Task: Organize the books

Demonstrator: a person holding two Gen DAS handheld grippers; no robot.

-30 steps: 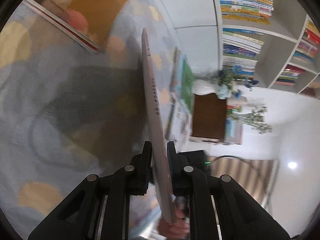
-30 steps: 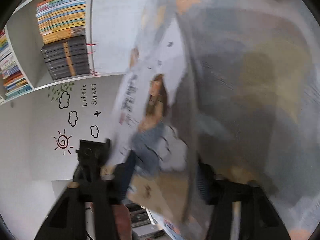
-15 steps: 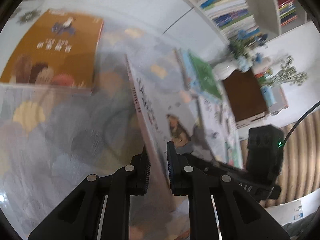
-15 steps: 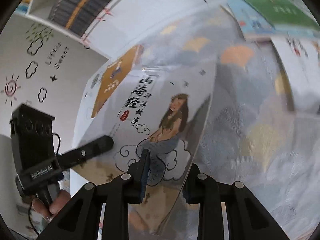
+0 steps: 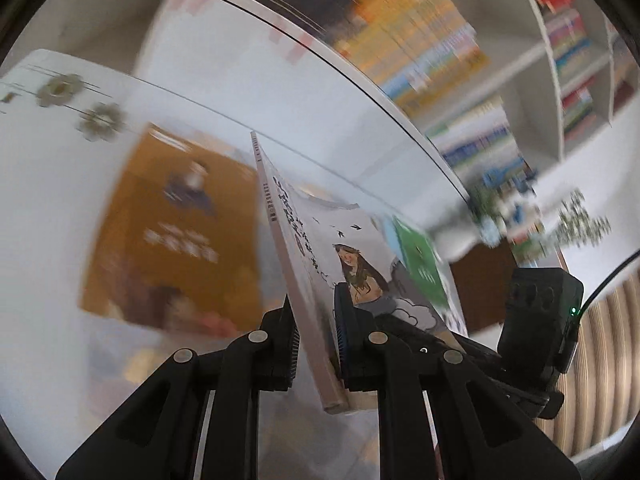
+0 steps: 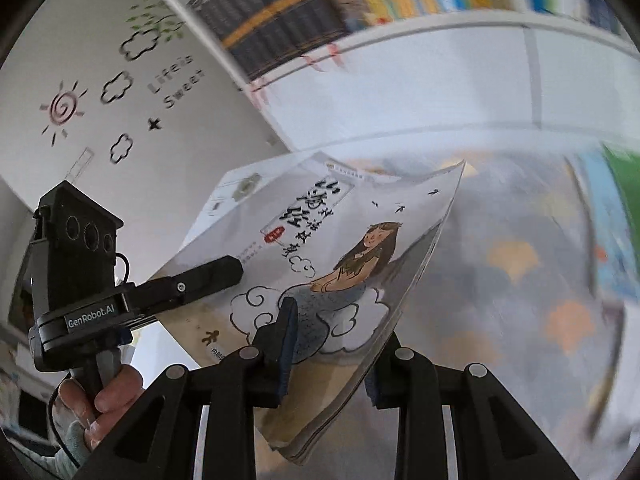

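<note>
Both grippers, left gripper [image 5: 314,326] and right gripper [image 6: 332,344], clamp one illustrated book [image 6: 320,264] aloft; the carrying step seems underway, next needing level transport toward the bookshelf [image 6: 360,8] ahead.

Bright even daylight; heavy motion blur on background, fisheye bending edges, dark vignette corners.

Paper book [image 6: 320,264] showing smooth, faintly glossy cover; left gripper [image 5: 314,336] and right gripper [image 6: 326,344] reading as matt black plastic.
</note>
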